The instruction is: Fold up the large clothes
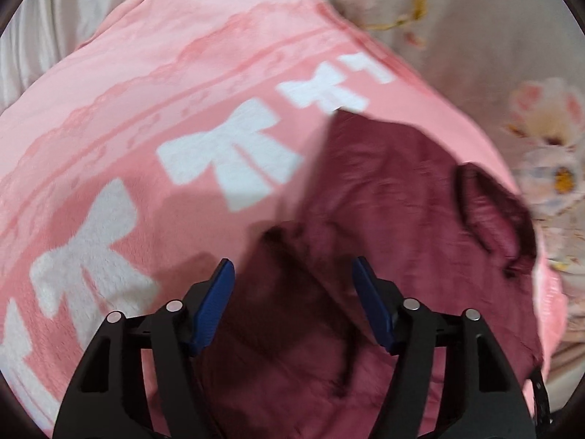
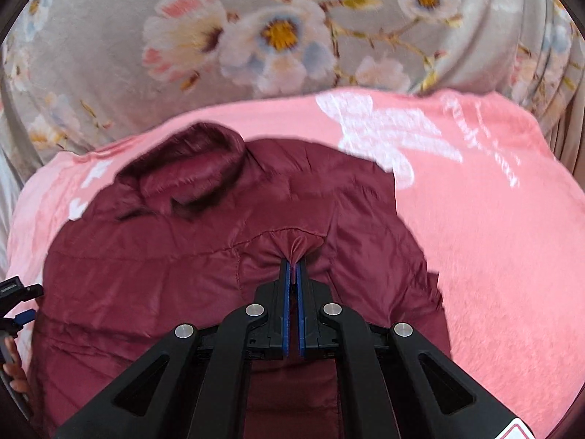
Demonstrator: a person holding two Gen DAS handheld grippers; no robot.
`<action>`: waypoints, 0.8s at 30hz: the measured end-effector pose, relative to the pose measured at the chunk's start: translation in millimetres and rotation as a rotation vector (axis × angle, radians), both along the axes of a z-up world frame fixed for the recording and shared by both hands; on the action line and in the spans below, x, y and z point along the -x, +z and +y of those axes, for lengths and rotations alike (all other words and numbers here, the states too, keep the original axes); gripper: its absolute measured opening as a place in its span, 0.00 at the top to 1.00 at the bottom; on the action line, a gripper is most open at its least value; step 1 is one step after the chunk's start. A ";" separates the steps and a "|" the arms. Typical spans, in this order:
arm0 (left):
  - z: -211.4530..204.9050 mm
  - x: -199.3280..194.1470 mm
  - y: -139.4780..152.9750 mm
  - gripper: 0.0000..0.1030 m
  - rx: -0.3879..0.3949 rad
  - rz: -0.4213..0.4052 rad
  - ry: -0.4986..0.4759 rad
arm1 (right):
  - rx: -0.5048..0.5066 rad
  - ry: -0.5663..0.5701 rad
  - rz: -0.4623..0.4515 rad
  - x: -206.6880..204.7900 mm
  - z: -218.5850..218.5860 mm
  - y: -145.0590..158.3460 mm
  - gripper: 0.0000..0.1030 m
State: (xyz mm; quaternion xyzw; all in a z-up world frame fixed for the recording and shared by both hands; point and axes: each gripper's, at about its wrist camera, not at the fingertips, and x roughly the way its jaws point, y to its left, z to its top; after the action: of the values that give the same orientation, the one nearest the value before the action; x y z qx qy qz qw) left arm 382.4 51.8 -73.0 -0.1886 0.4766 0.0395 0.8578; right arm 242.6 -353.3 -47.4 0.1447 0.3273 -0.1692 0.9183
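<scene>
Left gripper [image 1: 292, 274]: its two blue-padded fingers are spread wide apart, with nothing held between them; it is pointed down and forward over the near part of the garment, whose dark fabric is seen in the gap between the fingers.

Maroon jacket [image 1: 384, 201]: a quilted, shiny garment is laid on the pink blanket, toward that blanket's right side in the left wrist view. Its collar [image 2: 190, 168] is seen rolled at the far left in the right wrist view. A straight folded edge is shown on its left side in the left wrist view.

Pink blanket [image 1: 164, 73]: it is spread beneath the jacket and is printed with white bows [image 1: 234, 157].

Right gripper [image 2: 293, 261]: its fingers are pressed together on a small pinch of the jacket's fabric, which is drawn up into a gathered peak at the tips. The tool is held low over the garment's middle, aimed forward.

Floral cover [image 2: 256, 36]: a grey fabric with large pale flowers is seen beyond the pink blanket.

Left edge of right wrist view: part of the other tool and a few fingertips [image 2: 16, 376] of the person are visible.
</scene>
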 end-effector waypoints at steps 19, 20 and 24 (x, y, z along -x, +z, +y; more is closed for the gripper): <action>-29.0 20.1 -12.5 0.39 -0.315 -0.088 -0.032 | -0.078 -0.001 0.062 1.8 -4.5 -40.0 0.96; -30.0 24.1 -7.2 0.40 -0.342 -0.091 -0.036 | -0.094 -0.018 0.049 8.4 -6.6 -37.2 0.93; -39.1 54.6 37.5 0.41 -0.359 -0.224 -0.070 | -0.017 -0.080 -0.066 46.1 1.3 -3.6 0.87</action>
State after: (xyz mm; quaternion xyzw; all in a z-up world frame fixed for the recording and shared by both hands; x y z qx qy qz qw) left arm 327.8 12.7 -35.5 -0.0191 0.3697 0.0728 0.9261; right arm 196.5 -352.0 -50.9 0.1712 0.2924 -0.1983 0.9197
